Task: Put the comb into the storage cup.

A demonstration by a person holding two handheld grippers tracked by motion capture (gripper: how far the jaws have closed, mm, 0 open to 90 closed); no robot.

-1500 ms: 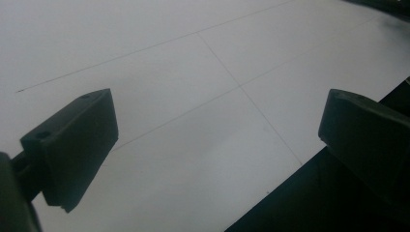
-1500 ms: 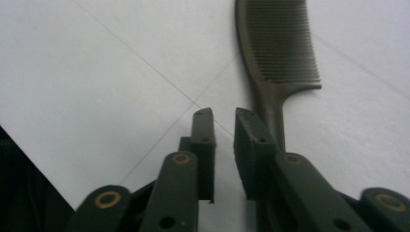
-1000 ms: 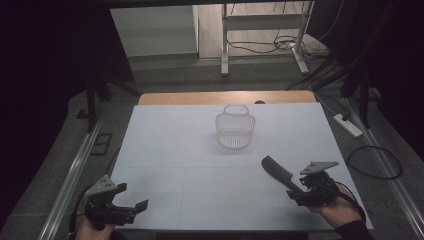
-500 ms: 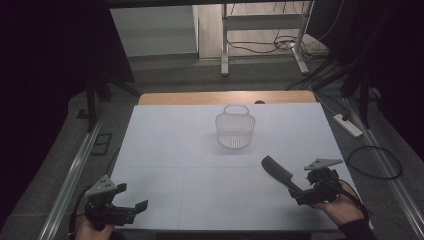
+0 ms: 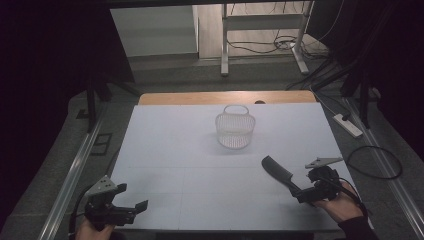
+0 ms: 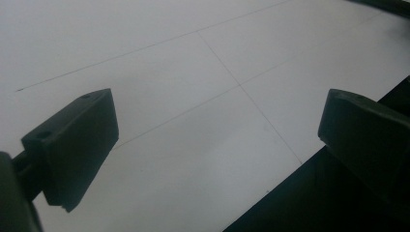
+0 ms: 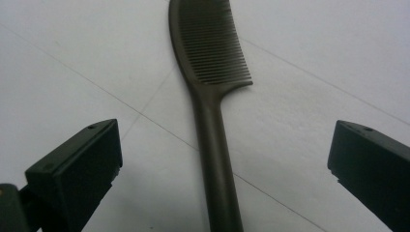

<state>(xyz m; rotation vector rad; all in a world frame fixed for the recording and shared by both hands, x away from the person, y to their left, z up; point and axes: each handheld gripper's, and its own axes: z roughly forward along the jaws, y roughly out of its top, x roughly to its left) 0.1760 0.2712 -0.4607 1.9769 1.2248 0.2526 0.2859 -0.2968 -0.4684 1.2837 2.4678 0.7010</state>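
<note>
A dark comb [image 5: 278, 173] lies flat on the white table, teeth end toward the basket and handle toward my right gripper [image 5: 306, 194]. In the right gripper view the comb [image 7: 212, 96] runs up the middle, and its handle lies in the gap of my right gripper [image 7: 225, 145], whose jaws stand wide open and clear of it on both sides. My left gripper [image 5: 136, 208] rests open near the front left corner. In the left gripper view, my left gripper [image 6: 217, 116] has bare table between its jaws.
A white mesh basket [image 5: 235, 128] with a handle stands upright at the middle back of the table [image 5: 180, 150]. A wooden strip [image 5: 200, 98] edges the far side. A power strip [image 5: 348, 125] and cables lie on the floor to the right.
My right hand and gripper have shifted slightly to the right. The comb and the left gripper have stayed where they were.
</note>
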